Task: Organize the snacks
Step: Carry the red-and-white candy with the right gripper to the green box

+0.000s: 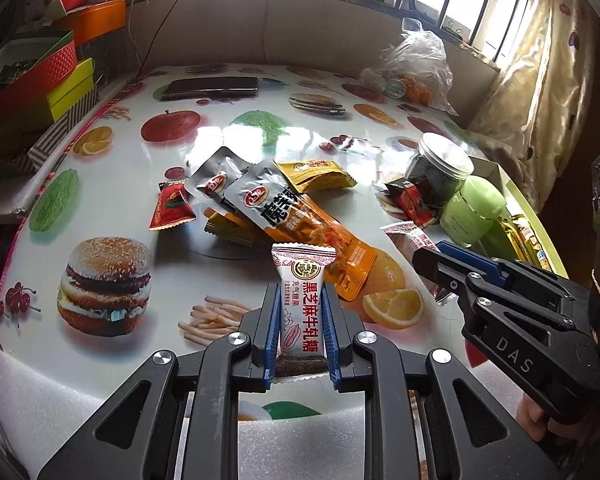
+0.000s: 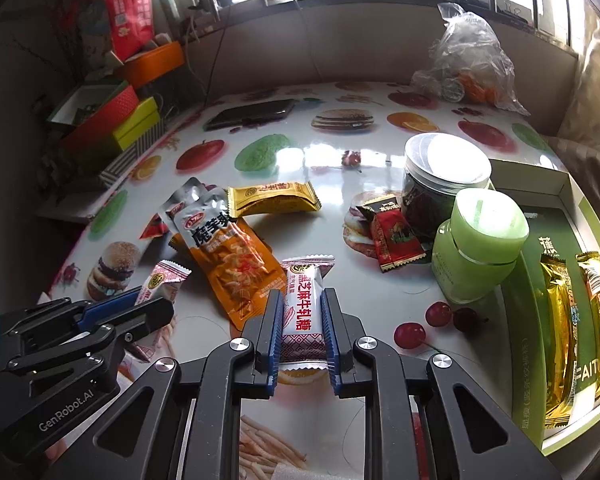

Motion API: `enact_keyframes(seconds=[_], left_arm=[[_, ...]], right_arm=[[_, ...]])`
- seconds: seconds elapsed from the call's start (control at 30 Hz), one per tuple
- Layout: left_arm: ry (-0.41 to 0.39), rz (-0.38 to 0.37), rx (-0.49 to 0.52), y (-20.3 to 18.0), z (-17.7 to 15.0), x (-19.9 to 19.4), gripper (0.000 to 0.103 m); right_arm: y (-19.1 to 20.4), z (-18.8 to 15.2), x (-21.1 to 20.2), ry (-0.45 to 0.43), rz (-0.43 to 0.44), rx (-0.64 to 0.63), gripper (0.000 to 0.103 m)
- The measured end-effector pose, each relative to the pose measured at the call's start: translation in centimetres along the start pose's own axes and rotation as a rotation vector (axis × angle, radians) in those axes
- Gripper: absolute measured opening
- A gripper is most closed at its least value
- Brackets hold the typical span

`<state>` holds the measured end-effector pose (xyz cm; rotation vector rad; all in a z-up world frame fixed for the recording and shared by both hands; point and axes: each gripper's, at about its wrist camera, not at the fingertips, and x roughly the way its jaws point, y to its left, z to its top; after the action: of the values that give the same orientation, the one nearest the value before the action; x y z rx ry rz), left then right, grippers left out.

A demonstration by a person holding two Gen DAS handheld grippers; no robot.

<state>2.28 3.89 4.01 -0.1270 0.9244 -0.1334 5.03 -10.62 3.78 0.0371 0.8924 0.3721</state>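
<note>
My left gripper is shut on a white-and-red nougat candy, held above the table's near edge. My right gripper is shut on a second, matching nougat candy. Each gripper shows in the other's view: the right one at right, the left one at lower left, each with its candy. A pile of snacks lies mid-table: grey packets, an orange packet, a yellow packet and a red packet. A green box at right holds gold packets.
A clear jar with dark contents and a green jar stand beside the green box, with a red packet in front. A phone and a plastic bag lie at the back. Coloured boxes are stacked left.
</note>
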Motion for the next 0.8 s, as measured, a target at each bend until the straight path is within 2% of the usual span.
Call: enact_keyframes(seconds=[0.8], left_arm=[[-0.036, -0.036, 0.075, -4.0, 1.0, -1.9, 0.021]], right_arm=[[-2.2, -0.8, -4.8, -0.073, -0.016, 0.067, 0.018]])
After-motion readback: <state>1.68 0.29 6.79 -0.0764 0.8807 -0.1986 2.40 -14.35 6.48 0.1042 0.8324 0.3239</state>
